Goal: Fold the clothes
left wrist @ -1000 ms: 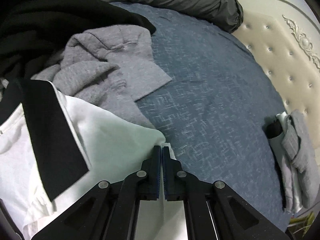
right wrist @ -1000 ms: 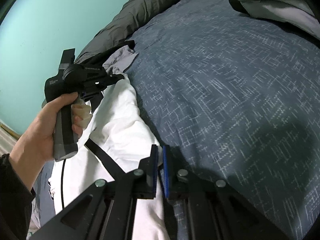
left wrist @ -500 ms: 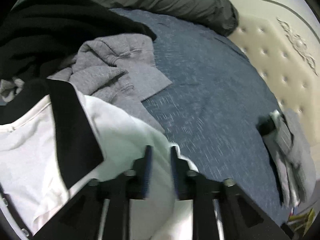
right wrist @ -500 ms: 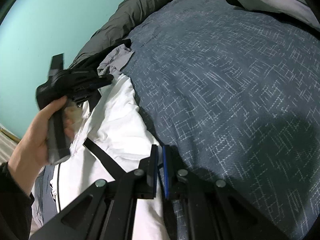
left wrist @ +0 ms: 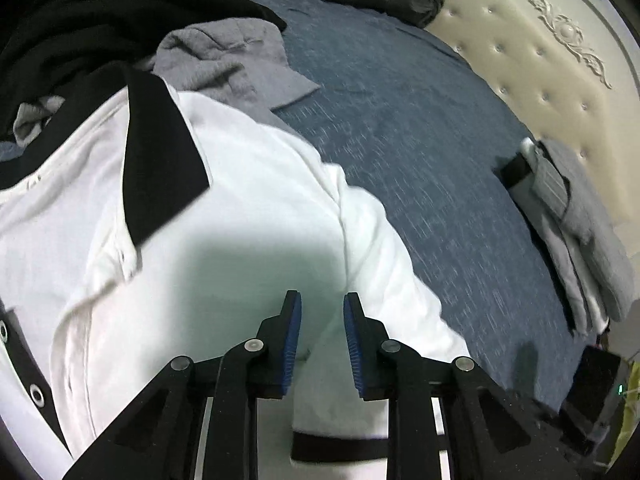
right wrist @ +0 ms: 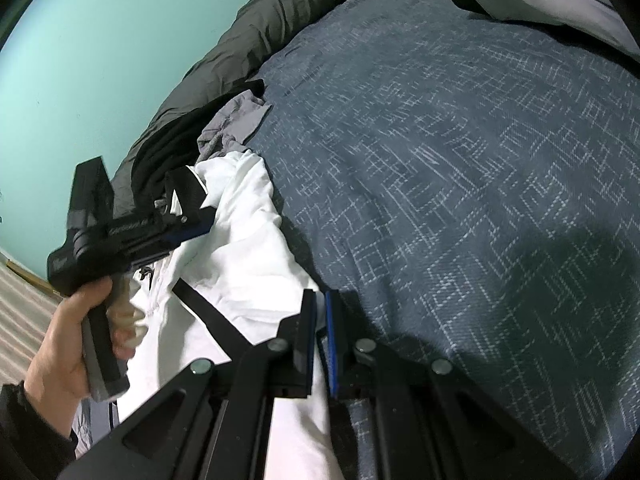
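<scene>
Laid out on a blue patterned bedspread (left wrist: pixel 420 128), a white polo shirt (left wrist: pixel 248 216) with a black collar (left wrist: pixel 160 160) waits to be folded. Starting at the left, the left gripper (left wrist: pixel 319 312) hovers over the shirt's chest just beside the shoulder seam. Its blue-padded fingers (left wrist: pixel 293 320) stand apart with only bare white cloth showing between them, nothing pinched, and they are narrowing slightly. Beyond the fingertips lie a crumpled grey sweater (left wrist: pixel 228 60) and dark clothes (left wrist: pixel 100 20); far right of them sits a folded stack (left wrist: pixel 568 216) by the padded headboard (left wrist: pixel 540 52).

To the right, the right gripper (right wrist: pixel 319 312) has its fingers pressed together on the shirt's edge (right wrist: pixel 316 344), likely pinning that side so the cloth stays taut while the other hand repositions. From this view a hand (right wrist: pixel 68 344) holds the left gripper's handle (right wrist: pixel 100 344) up and left of the right fingers.

A second ago the left fingers were shut on the sleeve's corner at the bed; they have since let go and slid inward over the shirt, so the collar now sits closer. The right gripper has not shifted.
</scene>
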